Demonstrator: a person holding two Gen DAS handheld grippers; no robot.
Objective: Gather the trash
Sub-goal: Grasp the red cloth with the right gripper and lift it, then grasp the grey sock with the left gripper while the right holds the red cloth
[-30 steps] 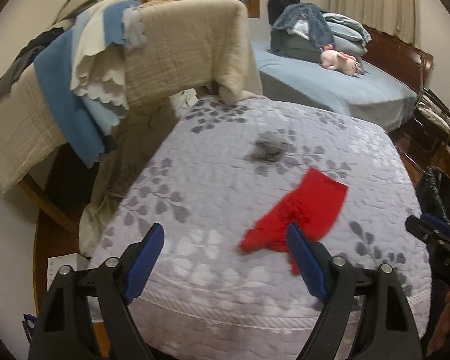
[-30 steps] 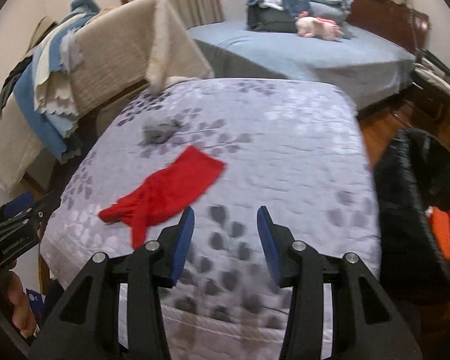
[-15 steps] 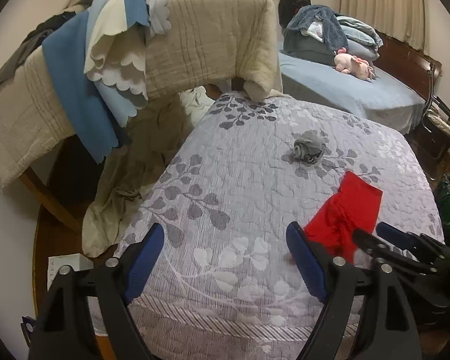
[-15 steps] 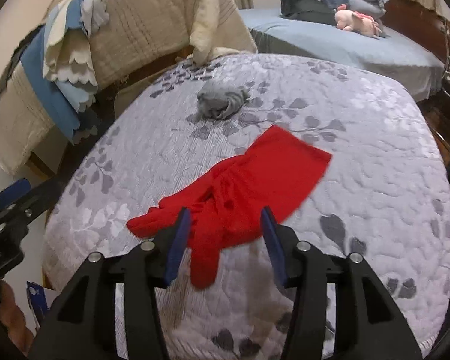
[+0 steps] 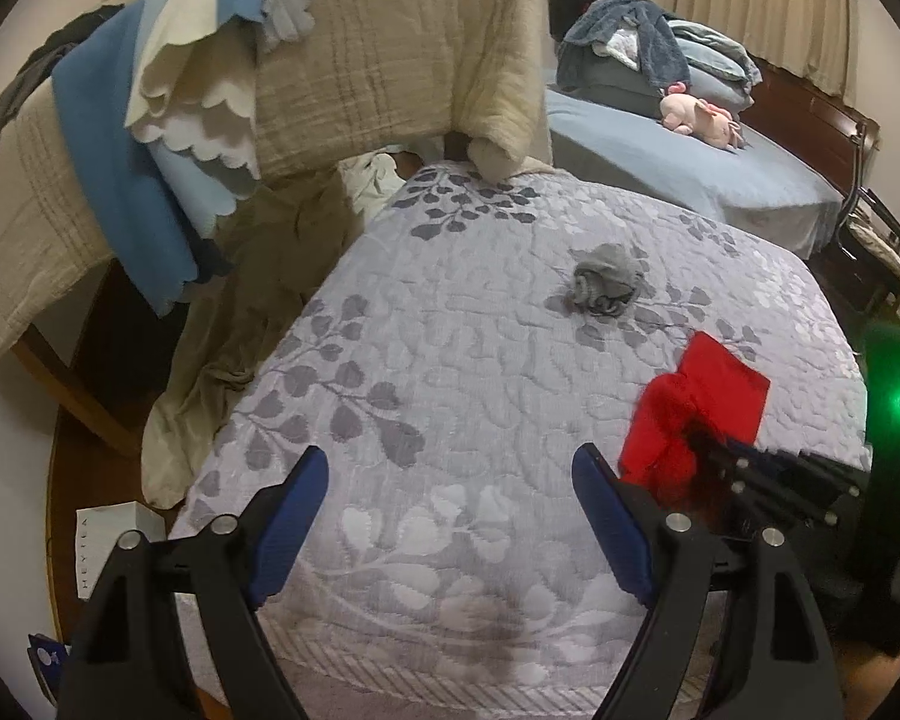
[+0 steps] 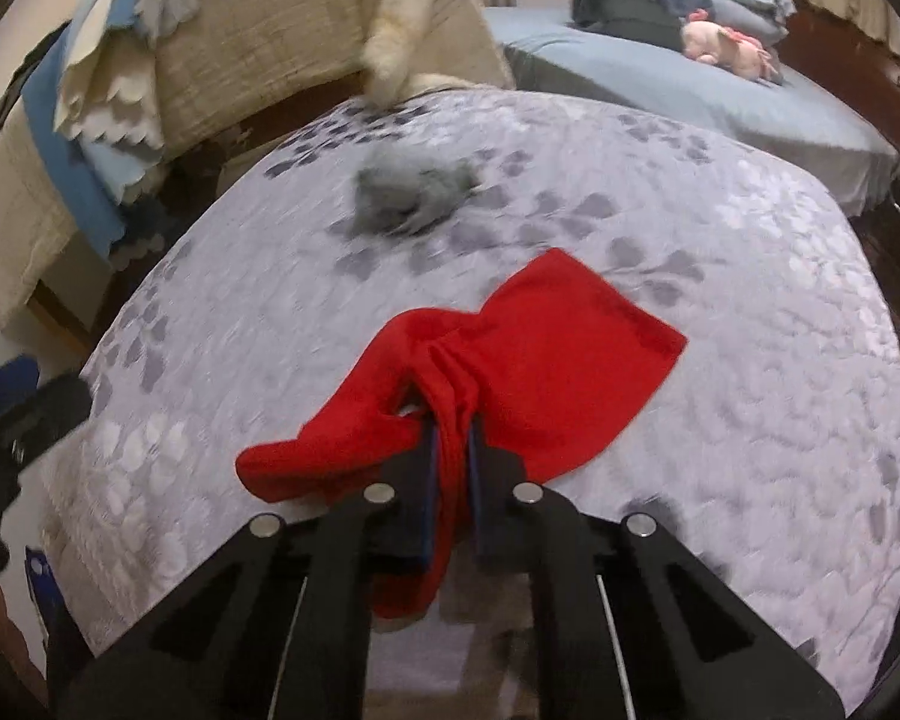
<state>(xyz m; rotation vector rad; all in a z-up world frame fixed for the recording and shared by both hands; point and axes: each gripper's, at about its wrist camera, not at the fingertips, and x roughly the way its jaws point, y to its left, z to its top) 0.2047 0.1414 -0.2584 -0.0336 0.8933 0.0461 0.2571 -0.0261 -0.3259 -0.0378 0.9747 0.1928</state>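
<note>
Your right gripper (image 6: 450, 450) sits nearest, low over the front of the quilted bed (image 6: 750, 420), and its jaws have just been closing; they are now pinched together on a bunched fold of the red glove (image 6: 546, 360), with red cloth squeezed up between the blue pads and one loose end hanging down in front of the jaws; the rest of the glove lies flat on the quilt, its square cuff pointing away from you toward the right. Your left gripper (image 5: 450, 510) hangs over the near left part of the same bed with its jaws wide apart and only bare quilt between them; from its view the red glove (image 5: 708, 396) shows to the right, with the dark tip of your right gripper (image 5: 768, 480) buried in its near edge. Past the glove, toward the middle of the bed, a crumpled grey wad (image 6: 408, 192) rests on the leaf pattern, apart from the glove. On the floor at the left foot of the bed a small white box (image 5: 108, 546) stands, and you cannot tell what is in it. Farther back on the left, beige and blue blankets (image 5: 270, 90) drape over a rail; beyond, a second bed (image 5: 720, 180) with a blue sheet carries a pink plush toy (image 5: 696, 117) and a heap of folded bedding (image 5: 630, 54).
</note>
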